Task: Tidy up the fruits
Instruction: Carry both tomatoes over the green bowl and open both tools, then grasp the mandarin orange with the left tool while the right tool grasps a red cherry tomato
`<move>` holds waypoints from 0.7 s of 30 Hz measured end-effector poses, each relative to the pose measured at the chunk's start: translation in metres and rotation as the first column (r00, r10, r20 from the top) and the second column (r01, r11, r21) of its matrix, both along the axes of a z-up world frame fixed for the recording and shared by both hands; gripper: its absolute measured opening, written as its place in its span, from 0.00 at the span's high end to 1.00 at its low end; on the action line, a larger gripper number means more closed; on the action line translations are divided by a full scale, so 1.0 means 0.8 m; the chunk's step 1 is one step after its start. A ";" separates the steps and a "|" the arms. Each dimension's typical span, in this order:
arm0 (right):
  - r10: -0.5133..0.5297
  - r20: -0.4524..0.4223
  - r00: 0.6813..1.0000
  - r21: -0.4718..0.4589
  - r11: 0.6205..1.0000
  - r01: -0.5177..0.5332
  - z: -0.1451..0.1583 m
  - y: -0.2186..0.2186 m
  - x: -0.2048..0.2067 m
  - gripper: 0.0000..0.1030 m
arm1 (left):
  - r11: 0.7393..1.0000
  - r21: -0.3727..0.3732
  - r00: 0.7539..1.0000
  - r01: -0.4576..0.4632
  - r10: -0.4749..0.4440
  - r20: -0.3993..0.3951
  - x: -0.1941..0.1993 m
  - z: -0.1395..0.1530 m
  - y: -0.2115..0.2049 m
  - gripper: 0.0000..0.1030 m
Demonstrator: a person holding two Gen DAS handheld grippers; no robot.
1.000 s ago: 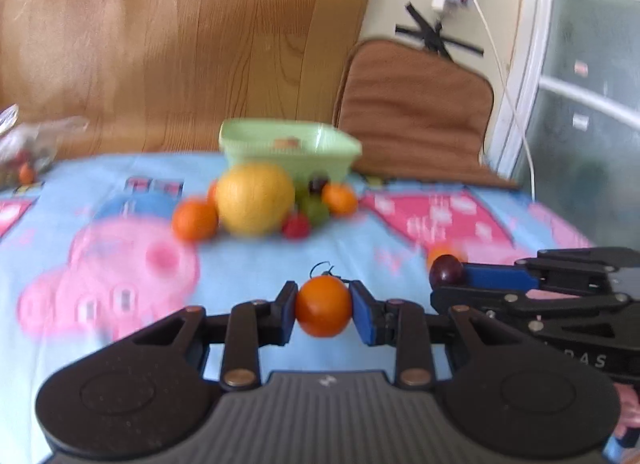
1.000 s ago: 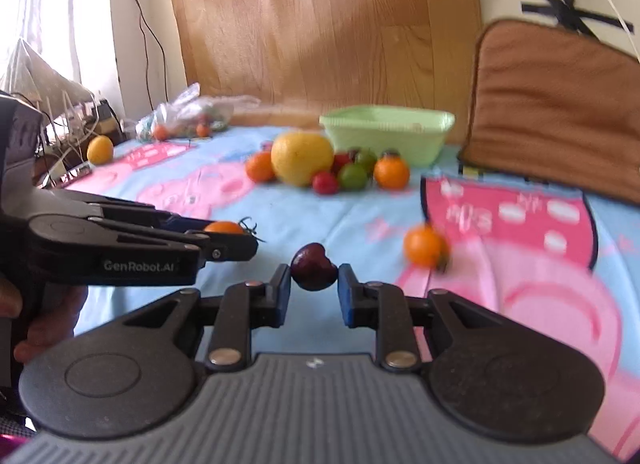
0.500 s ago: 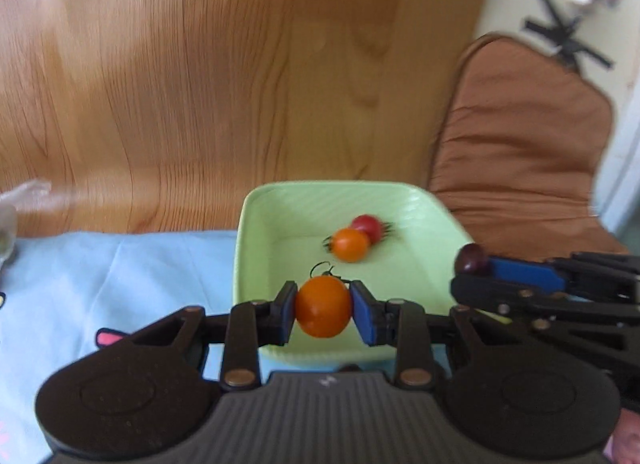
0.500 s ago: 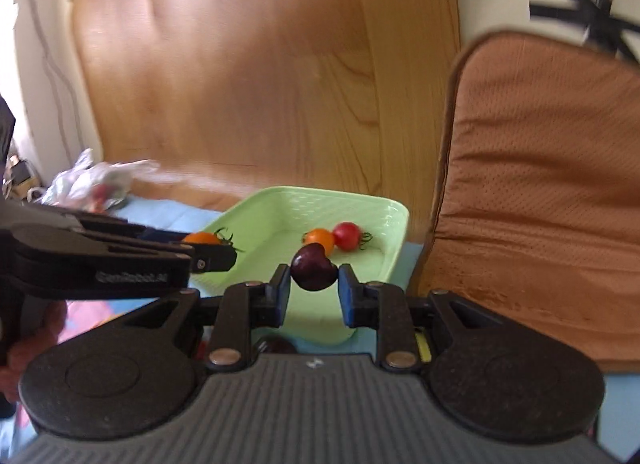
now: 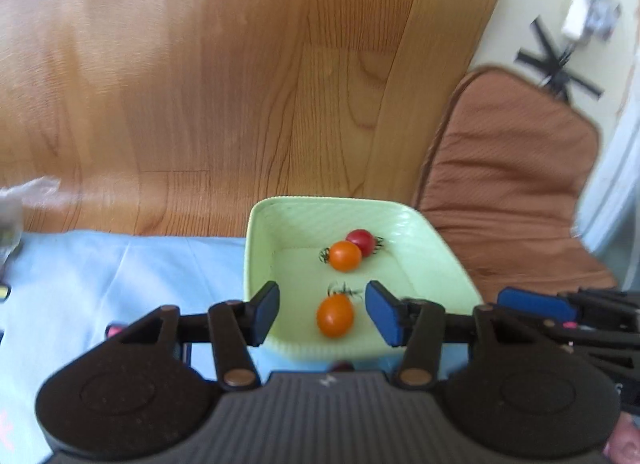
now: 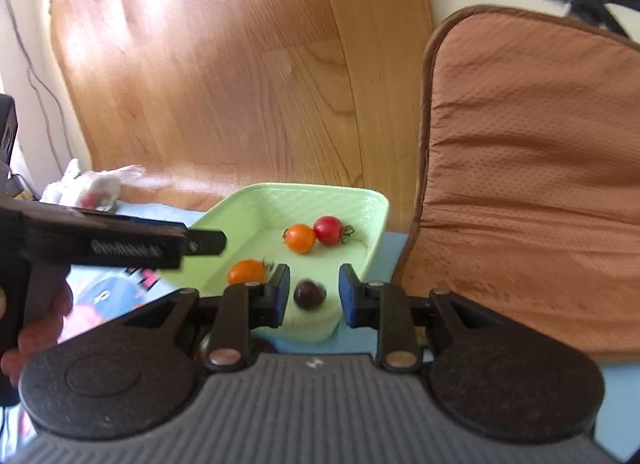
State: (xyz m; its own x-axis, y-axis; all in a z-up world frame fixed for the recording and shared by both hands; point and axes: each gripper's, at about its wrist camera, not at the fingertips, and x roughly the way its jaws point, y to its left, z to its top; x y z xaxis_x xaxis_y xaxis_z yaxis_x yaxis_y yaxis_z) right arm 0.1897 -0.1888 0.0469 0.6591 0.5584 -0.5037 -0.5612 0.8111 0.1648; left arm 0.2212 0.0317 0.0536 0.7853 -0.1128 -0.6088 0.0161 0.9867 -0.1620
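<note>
Wood panel (image 5: 240,83) filled the background, w/ a brown cushion (image 6: 532,183) leaning at the right. Blue cloth (image 5: 120,272) covered the table. On it sat the green tray (image 5: 440,248), just left of the cushion. L gripper (image 5: 322,314) hovered over the tray's near edge, jaws spread wide, gripping nothing; an orange tomato (image 5: 335,315) sat between the pads, touching neither, blurred. R gripper (image 6: 312,296) was just beside it to the right, jaws also apart, and a dark plum (image 6: 309,294) was between them, clear of both pads, blurred; can't tell if either fruit was resting on the tray floor yet. Further back in the tray, a 2nd orange tomato (image 5: 345,256) touched a red tomato (image 5: 361,240).
</note>
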 end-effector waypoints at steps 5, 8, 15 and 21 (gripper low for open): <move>0.076 -0.007 0.997 0.019 0.997 -0.075 0.003 -0.016 -0.061 0.72 | 0.997 -0.073 0.996 -0.010 0.016 0.085 -0.098 0.004 0.035 0.54; 0.129 -0.010 0.992 0.006 0.992 -0.129 -0.005 -0.010 -0.094 0.72 | 0.995 -0.082 0.991 -0.065 0.074 0.108 -0.156 -0.008 0.059 0.54; 0.219 0.014 0.976 -0.087 0.972 -0.217 -0.026 0.051 -0.133 0.72 | 0.989 -0.098 0.992 -0.109 0.115 0.056 -0.186 -0.036 0.090 0.56; 0.160 0.033 0.986 -0.116 0.981 -0.156 -0.043 0.079 -0.132 0.60 | 0.999 0.041 0.998 0.016 -0.018 0.052 -0.167 -0.057 0.069 0.56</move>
State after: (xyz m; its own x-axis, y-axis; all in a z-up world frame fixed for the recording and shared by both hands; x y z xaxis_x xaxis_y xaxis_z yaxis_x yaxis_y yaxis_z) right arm 0.0841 -0.1257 0.0121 0.5891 0.5988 -0.5425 -0.6884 0.7236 0.0511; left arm 0.0874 0.0872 0.0079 0.8144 -0.1030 -0.5710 0.0407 0.9918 -0.1208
